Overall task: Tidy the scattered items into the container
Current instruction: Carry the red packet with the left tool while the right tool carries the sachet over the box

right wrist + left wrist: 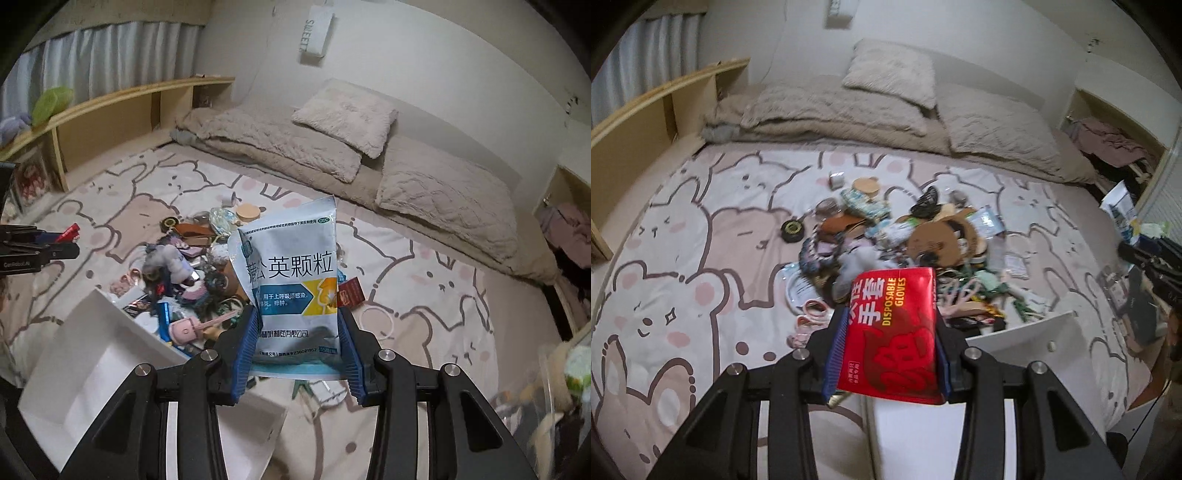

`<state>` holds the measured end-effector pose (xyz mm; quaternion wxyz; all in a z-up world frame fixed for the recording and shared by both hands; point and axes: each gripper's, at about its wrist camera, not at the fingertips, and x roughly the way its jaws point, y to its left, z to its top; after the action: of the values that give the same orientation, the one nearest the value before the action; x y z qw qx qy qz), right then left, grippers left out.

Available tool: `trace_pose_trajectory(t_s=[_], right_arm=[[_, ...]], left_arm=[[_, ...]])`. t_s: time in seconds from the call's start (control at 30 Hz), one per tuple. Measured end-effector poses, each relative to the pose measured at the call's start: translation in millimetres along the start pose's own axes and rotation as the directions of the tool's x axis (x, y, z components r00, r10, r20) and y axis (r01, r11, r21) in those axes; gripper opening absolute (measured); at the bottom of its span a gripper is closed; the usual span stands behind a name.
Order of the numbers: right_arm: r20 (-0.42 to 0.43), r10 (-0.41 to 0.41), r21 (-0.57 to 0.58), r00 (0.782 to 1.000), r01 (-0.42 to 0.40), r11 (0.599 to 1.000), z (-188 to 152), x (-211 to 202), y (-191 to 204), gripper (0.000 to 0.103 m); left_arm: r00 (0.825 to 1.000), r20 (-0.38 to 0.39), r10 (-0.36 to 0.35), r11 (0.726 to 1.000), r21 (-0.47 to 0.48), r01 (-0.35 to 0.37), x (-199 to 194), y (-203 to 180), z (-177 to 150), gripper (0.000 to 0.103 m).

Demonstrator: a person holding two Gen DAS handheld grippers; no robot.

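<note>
The left gripper pinches a red glove packet, and the right gripper pinches a white medicine sachet, each by its lower edges above the white container. Both look light, floppy and slick, so low edge grips suit them. Beyond, the scattered pile lies on the bed.

- Glove packet: showing red, with yellow lettering.
- Sachet: showing pale blue-white, with a blue and yellow panel.
- Gripper pads: showing blue on black arms.
- Bedsheet: showing pink and white cartoon bears and rabbits.
- Container: showing plain white.
- Pillow: showing beige.
</note>
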<state>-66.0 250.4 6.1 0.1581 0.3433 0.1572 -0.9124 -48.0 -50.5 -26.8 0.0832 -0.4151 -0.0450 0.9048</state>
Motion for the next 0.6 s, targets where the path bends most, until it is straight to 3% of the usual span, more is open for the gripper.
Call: trace_pose_trajectory(t_s=[0.33,0.6], right_arm=[[0.042,0.074,0.008,0.996,-0.074,0.997,-28,-53,21,0.044],[0.025,0.146,0.034,0.989,-0.147,0.989,-57,-60,52,0.044]], left_arm=[[0.997,0.069,-0.02,0.996,0.084,0.014,-51,-48,-15,0.041],[0.996,0.078,-0.033,0.991,0.129,0.023,-58,-75,-46,0.041]])
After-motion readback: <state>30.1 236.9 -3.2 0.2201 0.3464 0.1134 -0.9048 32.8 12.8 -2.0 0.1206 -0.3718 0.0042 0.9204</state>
